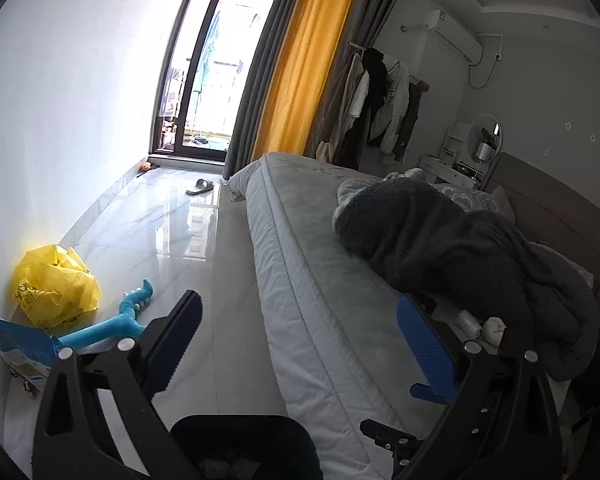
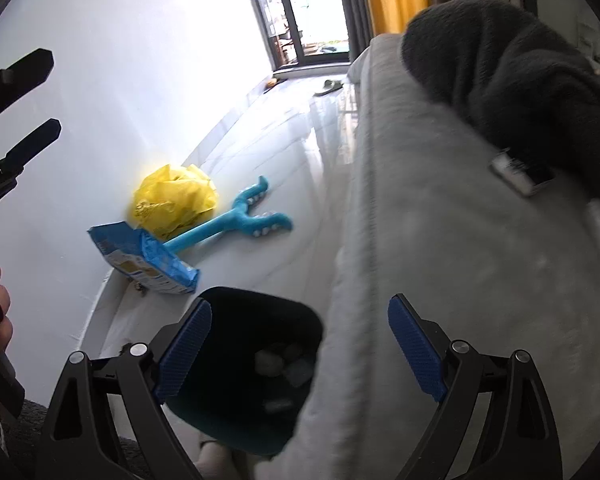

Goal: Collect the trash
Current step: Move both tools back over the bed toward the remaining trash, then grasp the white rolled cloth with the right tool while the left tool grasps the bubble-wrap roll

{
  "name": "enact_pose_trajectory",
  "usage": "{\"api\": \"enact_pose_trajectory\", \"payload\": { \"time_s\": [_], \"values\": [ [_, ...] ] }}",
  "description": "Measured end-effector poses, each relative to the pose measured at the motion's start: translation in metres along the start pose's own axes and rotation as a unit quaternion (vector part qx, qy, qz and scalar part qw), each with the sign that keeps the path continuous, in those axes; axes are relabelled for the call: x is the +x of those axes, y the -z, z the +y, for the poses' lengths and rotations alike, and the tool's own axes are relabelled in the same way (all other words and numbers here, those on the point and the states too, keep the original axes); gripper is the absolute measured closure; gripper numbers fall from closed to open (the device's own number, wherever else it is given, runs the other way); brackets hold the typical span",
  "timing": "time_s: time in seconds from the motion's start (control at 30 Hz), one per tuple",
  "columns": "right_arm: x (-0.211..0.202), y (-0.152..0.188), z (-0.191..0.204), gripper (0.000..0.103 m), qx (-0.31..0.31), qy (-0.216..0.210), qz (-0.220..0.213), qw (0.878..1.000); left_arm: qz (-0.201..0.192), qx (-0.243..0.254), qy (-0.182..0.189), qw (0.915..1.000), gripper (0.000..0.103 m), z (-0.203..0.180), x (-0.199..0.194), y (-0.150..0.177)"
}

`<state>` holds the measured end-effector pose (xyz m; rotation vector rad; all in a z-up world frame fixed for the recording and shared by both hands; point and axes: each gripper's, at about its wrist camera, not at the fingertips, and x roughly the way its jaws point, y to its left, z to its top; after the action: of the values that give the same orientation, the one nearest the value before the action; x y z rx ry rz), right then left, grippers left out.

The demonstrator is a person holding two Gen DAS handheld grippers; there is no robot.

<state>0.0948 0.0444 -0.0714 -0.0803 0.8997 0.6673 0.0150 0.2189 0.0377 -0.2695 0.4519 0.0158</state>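
**Both claws hanging released over the bin beside the bed**

From the left wrist, the left claw (image 1: 300, 340) is hanging spread wide and holding nothing, straddling the mattress edge of the bed (image 1: 300, 216). Trash is lying in two places. A crumpled yellow bag (image 1: 55, 284) and a blue snack packet (image 1: 19, 344) are sitting on the floor (image 1: 171, 232) against the wall, touching a blue toy rake (image 1: 111, 324). A white wad of tissue (image 1: 496, 330) and a clear wrapper (image 1: 468, 322) are resting on the bed, just beside the dark blanket (image 1: 460, 248).

From the right wrist, the right claw (image 2: 300, 352) is likewise gaping and carrying nothing, hovering over the dark bin (image 2: 259, 360), which is already holding a few pale scraps. A phone (image 2: 520, 178) is lying at the blanket's edge, near the bed trash.

All of it is looking light and soft: the bag and tissue will likely crush under the pads, so a pinch across a raised fold should suit. The packet's film may be slippery; its crimped end seems safest. The floor is offering open room, though the wall is hemming the bag in, and the mattress edge is crowding the bin.
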Motion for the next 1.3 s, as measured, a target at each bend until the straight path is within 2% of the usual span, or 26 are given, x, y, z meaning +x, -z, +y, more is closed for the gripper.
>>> {"api": "enact_pose_trajectory", "payload": {
  "time_s": [0.3,0.77,1.0,1.3],
  "values": [
    [-0.034,-0.013,-0.072,0.012,0.026,0.051,-0.038,0.998,0.025,0.023,0.034,0.9988,0.004,-0.052,0.039,0.005],
    [-0.079,-0.011,-0.174,0.012,0.058,0.122,-0.066,0.989,0.072,0.045,0.078,0.9933,0.004,-0.120,0.099,0.015],
    [-0.086,-0.004,-0.219,0.012,0.076,0.146,-0.063,0.984,0.112,0.047,0.097,0.9879,0.004,-0.149,0.127,0.025],
    [-0.099,0.014,-0.259,0.012,0.052,0.183,-0.047,0.981,0.156,0.056,0.121,0.9786,0.004,-0.188,0.152,0.042]
  ]
}}
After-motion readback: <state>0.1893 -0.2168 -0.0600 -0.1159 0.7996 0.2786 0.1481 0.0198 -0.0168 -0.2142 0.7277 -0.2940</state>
